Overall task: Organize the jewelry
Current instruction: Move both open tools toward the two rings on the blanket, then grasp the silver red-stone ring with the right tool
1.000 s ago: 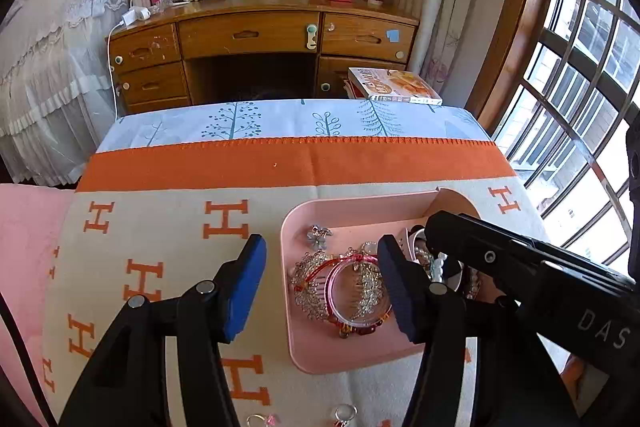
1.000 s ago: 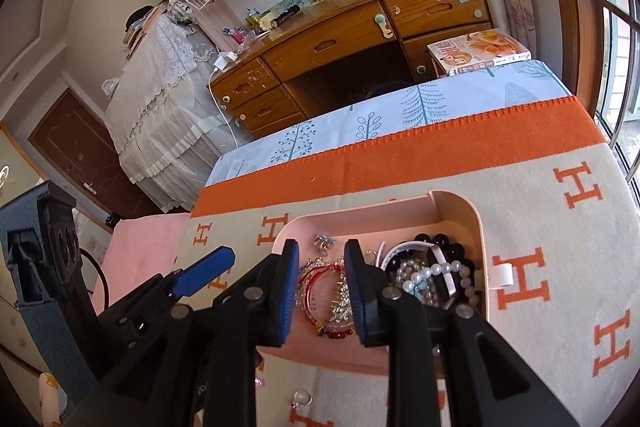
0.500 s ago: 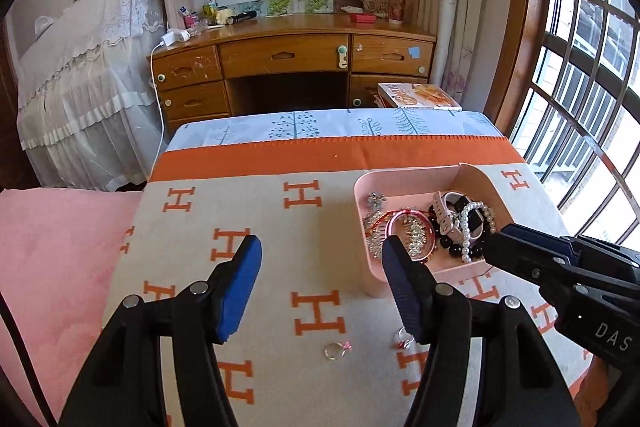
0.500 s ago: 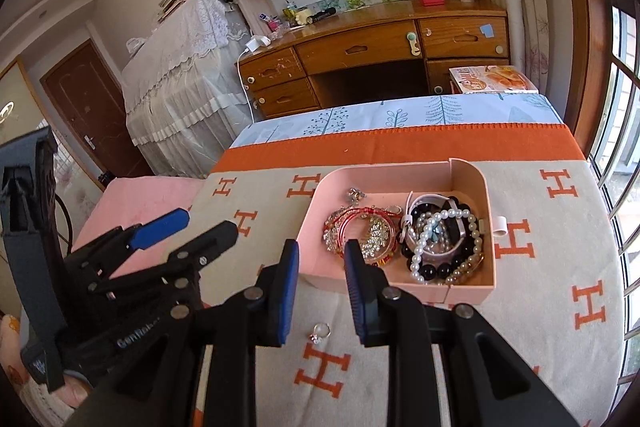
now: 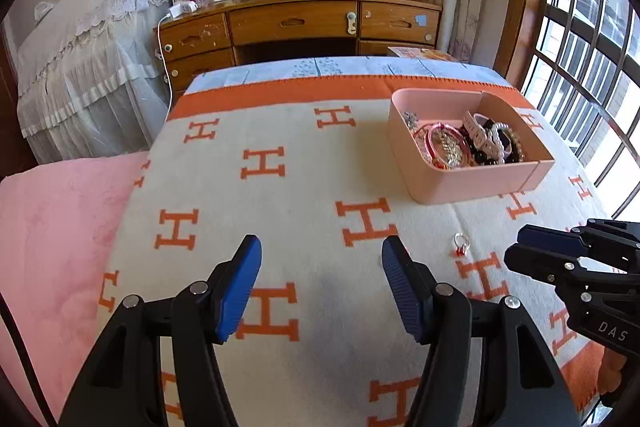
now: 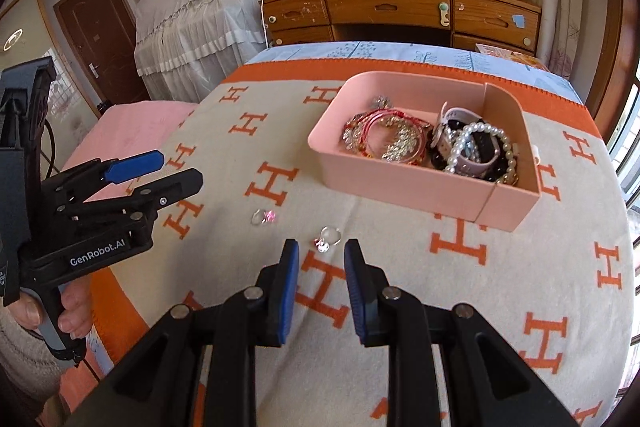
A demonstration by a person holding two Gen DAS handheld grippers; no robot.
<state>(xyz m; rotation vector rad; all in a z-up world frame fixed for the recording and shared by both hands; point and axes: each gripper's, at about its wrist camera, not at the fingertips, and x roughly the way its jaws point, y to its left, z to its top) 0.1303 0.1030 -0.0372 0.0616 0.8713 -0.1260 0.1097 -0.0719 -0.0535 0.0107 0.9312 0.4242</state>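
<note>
A pink tray (image 5: 476,187) (image 6: 400,183) holds red bangles (image 6: 384,135), pearl bracelets (image 6: 476,147) and a watch. Two small rings lie loose on the H-patterned blanket: one with a pink stone (image 6: 264,217) and one clear (image 6: 329,238). One ring with a red stone (image 5: 461,243) shows in the left wrist view. My right gripper (image 6: 322,263) is open and empty, hovering just in front of the clear ring. My left gripper (image 5: 322,259) is open wide and empty above bare blanket, left of the rings; it also shows in the right wrist view (image 6: 160,171).
The cream and orange blanket (image 5: 280,187) covers a table, with a pink cover (image 5: 60,227) to its left. A wooden desk (image 5: 296,23) stands behind, a covered piece of furniture (image 5: 88,67) at the back left and windows (image 5: 580,47) on the right.
Both grippers have pulled back from over the tray toward the near side of the blanket. The right gripper's jaws have opened a little. The loose rings have come into view.
</note>
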